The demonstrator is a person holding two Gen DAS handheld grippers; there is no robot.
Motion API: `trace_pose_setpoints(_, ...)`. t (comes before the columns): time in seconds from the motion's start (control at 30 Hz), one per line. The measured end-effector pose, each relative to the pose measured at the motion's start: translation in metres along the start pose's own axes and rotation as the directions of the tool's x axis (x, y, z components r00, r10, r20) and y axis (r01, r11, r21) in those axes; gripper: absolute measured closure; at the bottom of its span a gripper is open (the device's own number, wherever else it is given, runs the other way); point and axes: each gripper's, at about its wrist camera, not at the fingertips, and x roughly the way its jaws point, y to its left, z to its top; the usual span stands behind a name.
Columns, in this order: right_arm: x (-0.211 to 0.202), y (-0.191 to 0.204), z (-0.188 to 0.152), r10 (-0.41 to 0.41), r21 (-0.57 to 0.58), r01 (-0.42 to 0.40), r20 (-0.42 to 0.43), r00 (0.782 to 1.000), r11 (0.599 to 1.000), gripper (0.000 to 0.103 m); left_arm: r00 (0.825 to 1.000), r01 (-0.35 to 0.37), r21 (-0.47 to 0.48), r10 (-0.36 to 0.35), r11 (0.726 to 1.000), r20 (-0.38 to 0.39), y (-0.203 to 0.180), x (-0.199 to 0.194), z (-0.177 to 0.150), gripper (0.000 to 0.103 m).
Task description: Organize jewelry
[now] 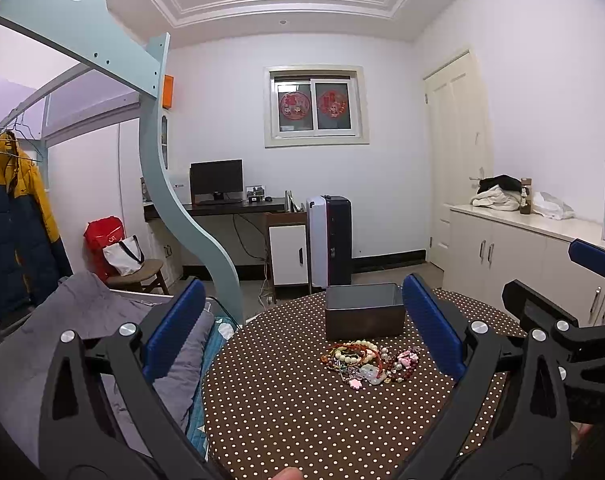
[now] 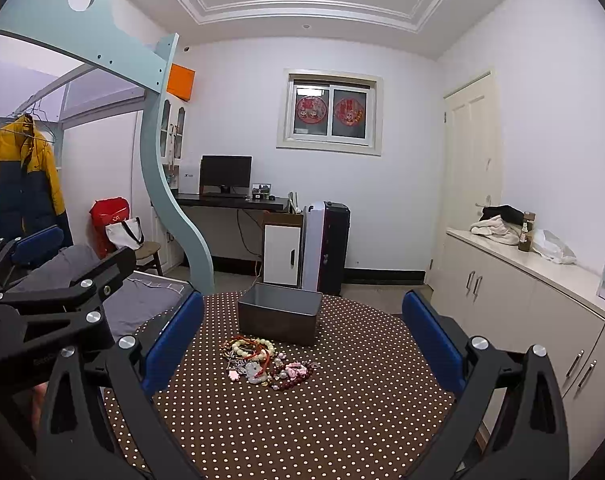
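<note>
A tangled pile of jewelry (image 1: 370, 362) (image 2: 264, 362), beaded bracelets with cream, red and pink pieces, lies on a round table with a brown polka-dot cloth (image 1: 294, 404) (image 2: 342, 400). Just behind the pile stands a dark grey open box (image 1: 364, 312) (image 2: 279, 314). My left gripper (image 1: 302, 332) is open above the table's near side, with nothing between its blue pads. My right gripper (image 2: 302, 336) is open too, also held short of the pile. Each view shows the other gripper at its side edge.
A bed with a grey quilt (image 1: 82, 320) borders the table on the left, under a pale blue bunk frame (image 1: 190, 220). White cabinets (image 2: 542, 308) run along the right wall. A desk with a monitor (image 1: 216, 180) and a suitcase (image 1: 328, 240) stand at the far wall.
</note>
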Motion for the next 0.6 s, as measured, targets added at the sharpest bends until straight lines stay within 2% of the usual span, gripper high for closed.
trace_pose_setpoints(0.6,0.0044,-0.0068,-0.0051,0.003,0.017,-0.003,-0.014,1.000,1.000,0.007,1.000,0.001,0.005,-0.001,1.000,-0.014,-0.0070,0.0033,-0.0028,0.006)
